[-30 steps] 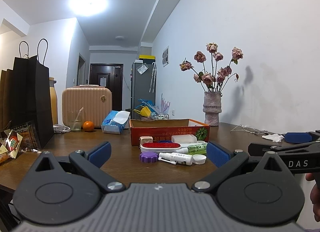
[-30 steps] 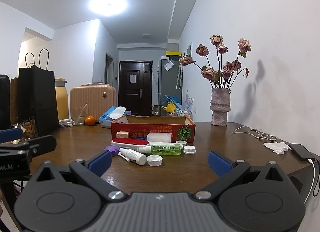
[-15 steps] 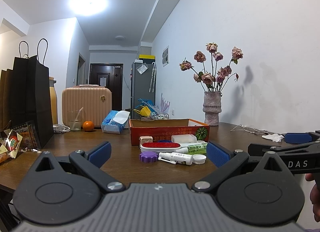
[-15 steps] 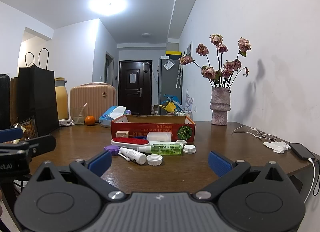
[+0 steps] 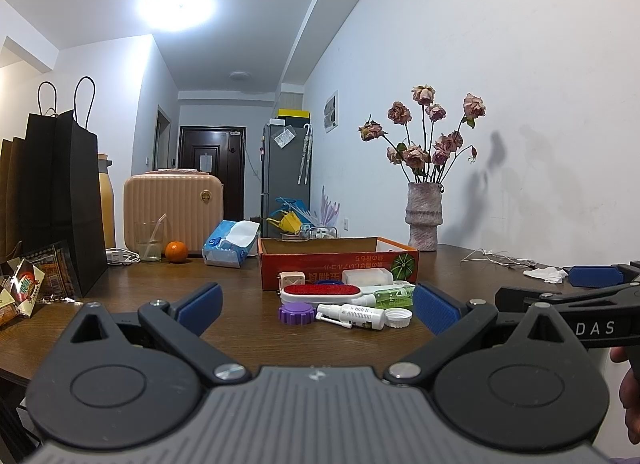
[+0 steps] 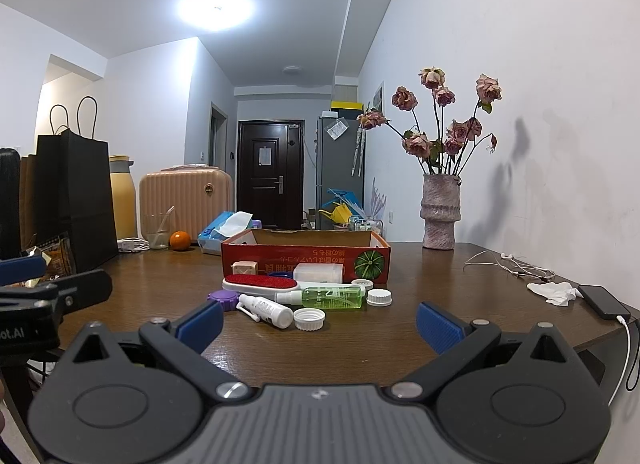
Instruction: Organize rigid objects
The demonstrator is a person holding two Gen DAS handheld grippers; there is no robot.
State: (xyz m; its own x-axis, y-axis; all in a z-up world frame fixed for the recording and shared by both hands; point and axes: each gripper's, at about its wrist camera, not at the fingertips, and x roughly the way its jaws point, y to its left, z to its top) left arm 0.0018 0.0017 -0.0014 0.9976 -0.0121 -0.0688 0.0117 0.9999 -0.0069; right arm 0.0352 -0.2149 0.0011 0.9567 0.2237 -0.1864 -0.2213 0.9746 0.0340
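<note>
While both the left gripper [image 5: 316, 300] and right gripper [image 6: 320, 318] hang with jaws wide and empty, the clutter lies ahead between their tips, just before the red cardboard box [image 6: 306, 254]. A careless reach could send the white spray bottle [image 6: 267, 310] rolling — it lies on its side. I count two white caps [image 6: 309, 319], one purple lid [image 6: 223, 298], one green bottle [image 6: 332, 297], one red-topped brush [image 6: 260, 282].

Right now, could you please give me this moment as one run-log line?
phase: pre-grasp | left gripper: open, empty | right gripper: open, empty | small items: on table, before red box | box contents: unseen
</note>
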